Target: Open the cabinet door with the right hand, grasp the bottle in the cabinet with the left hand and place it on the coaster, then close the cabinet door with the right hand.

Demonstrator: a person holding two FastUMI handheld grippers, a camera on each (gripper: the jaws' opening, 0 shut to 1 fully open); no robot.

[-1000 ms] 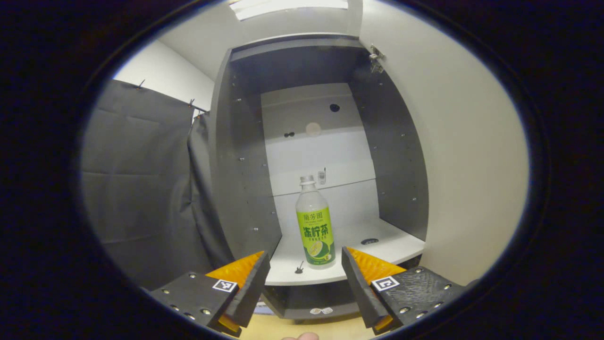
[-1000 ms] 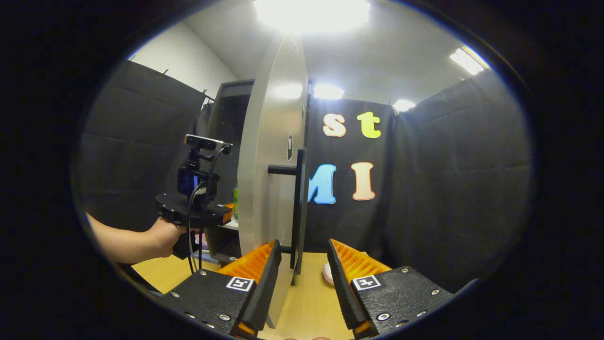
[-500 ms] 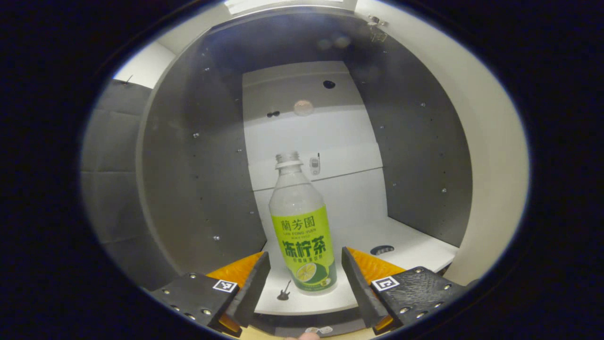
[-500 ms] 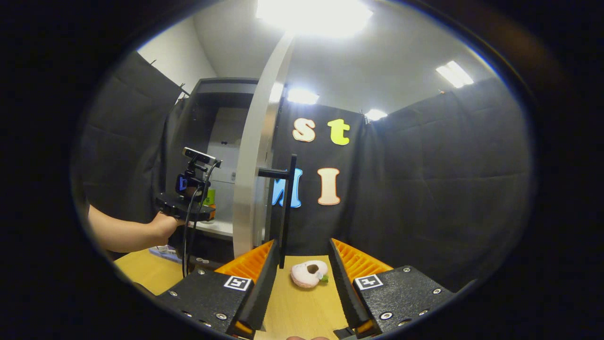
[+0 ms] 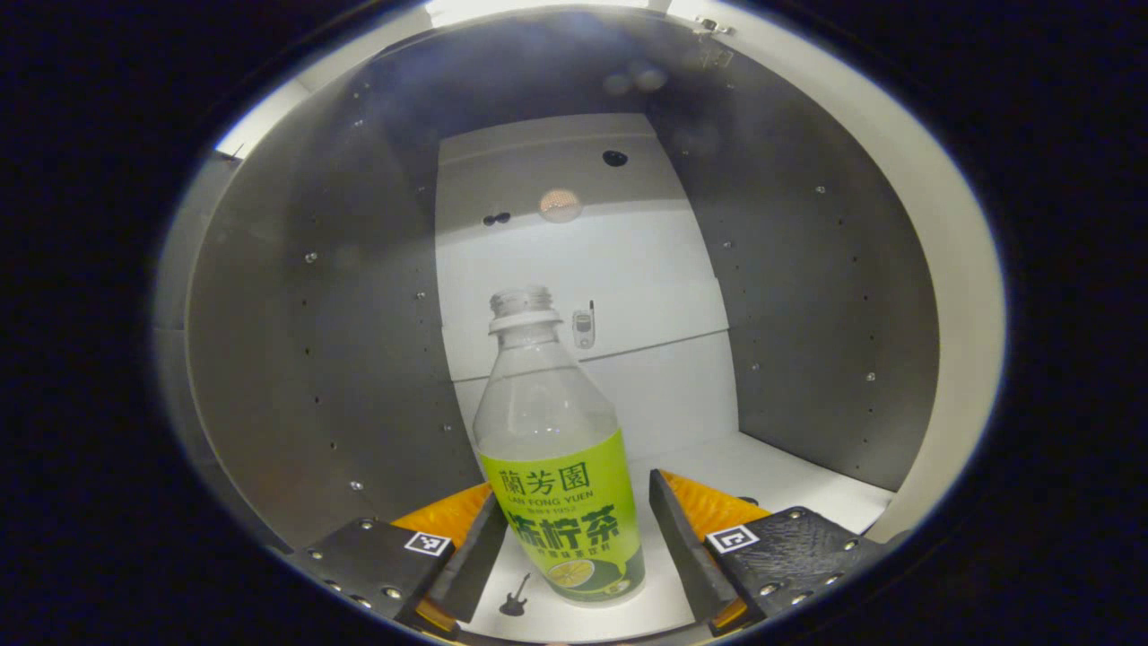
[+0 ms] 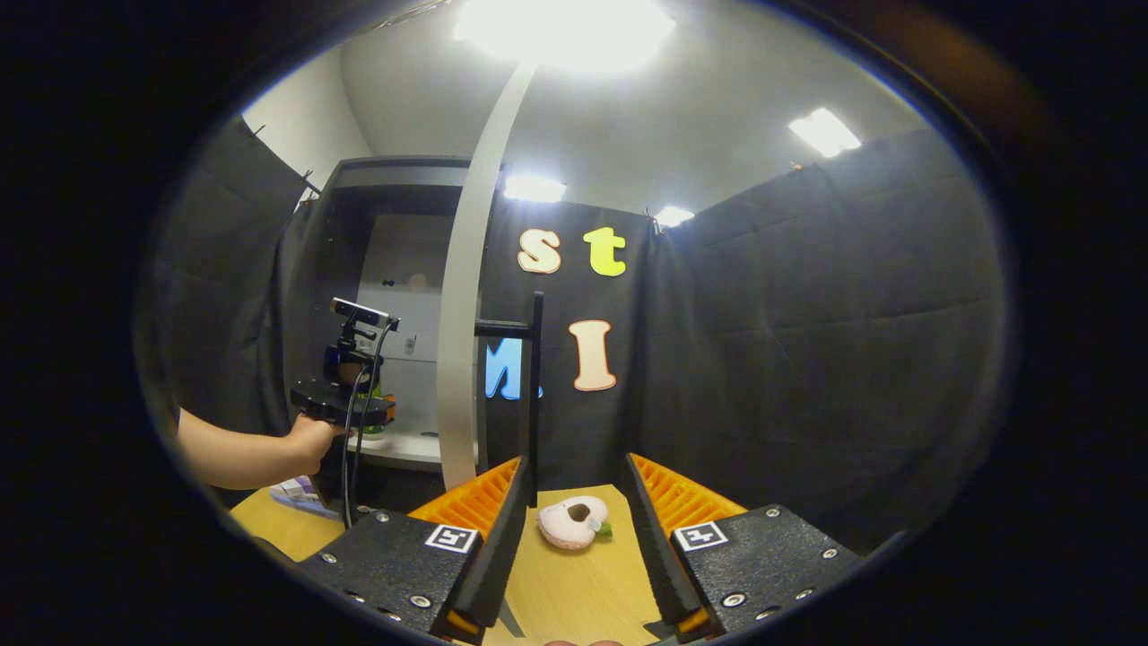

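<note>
With the cabinet door (image 6: 459, 296) swung wide, the spread left gripper (image 5: 574, 547) straddles the lemon-tea bottle (image 5: 558, 467) near the shelf's (image 5: 789, 475) front edge, ready to pinch; the right gripper (image 6: 574, 538) waits agape.

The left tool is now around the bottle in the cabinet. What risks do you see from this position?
1. The bottle stands between the open fingers of the left tool but nearer one finger; closing may push it sideways and tip it.
2. The bottle looks empty and has no cap, so it is likely light and easy to knock over.
3. The open cabinet door stands edge-on beside the exit path; the bottle might hit it on the way out.
</note>
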